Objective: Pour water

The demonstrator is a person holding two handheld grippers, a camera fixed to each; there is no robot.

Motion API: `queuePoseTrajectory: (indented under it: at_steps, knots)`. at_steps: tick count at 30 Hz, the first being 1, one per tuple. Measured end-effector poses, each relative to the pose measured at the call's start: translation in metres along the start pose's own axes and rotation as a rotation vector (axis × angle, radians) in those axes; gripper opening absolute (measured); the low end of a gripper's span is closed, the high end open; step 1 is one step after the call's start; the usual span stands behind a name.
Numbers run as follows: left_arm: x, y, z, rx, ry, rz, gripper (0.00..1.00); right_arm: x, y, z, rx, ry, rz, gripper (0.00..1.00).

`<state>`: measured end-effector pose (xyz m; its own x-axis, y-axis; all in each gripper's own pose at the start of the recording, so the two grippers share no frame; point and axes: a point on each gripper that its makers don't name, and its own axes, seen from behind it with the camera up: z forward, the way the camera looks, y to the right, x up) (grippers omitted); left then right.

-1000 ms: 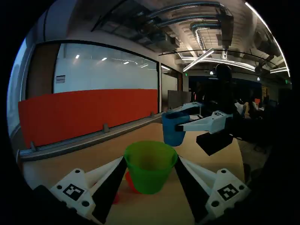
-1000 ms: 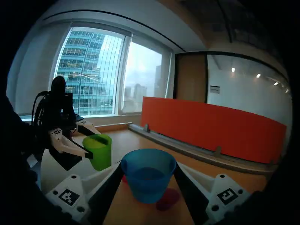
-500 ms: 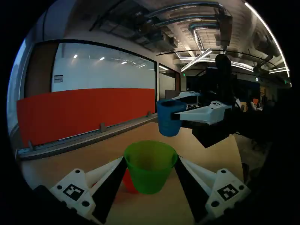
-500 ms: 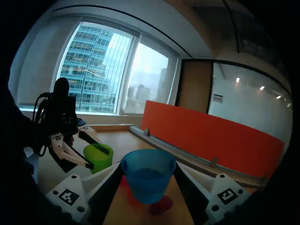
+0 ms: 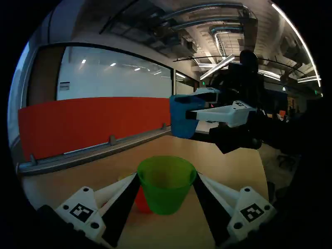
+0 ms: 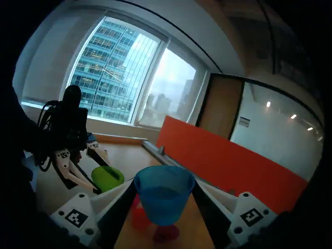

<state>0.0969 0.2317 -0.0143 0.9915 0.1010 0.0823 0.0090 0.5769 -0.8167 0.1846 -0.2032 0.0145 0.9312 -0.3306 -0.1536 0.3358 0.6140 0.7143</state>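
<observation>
**Left gripper** (image 5: 166,177): the jaws are closed to the width of the green cup (image 5: 167,195) and clamp it upright between both fingers, above the table (image 5: 226,166). **Right gripper** (image 6: 164,187), ahead of the left one, higher and a little to its right: both fingers pinch the blue cup (image 6: 164,205), which holds water (image 6: 164,194), sits about level and is not yet tipped. **Judged risk:** the blue rim appears to sit well above and beyond the green mouth, so tipping from here could throw the stream past it onto the table or the red cup (image 6: 141,216) beneath the fingers, and a fast tilt would splash.
</observation>
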Motion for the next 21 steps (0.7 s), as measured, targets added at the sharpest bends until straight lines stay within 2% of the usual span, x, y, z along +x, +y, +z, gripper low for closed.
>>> queuePoseTrajectory:
  at_steps: [21]
  knots:
    - [0.006, 0.012, 0.003, -0.022, 0.014, 0.007, 0.87, 0.031, 0.009, 0.017, -0.007, 0.009, -0.238, 0.92]
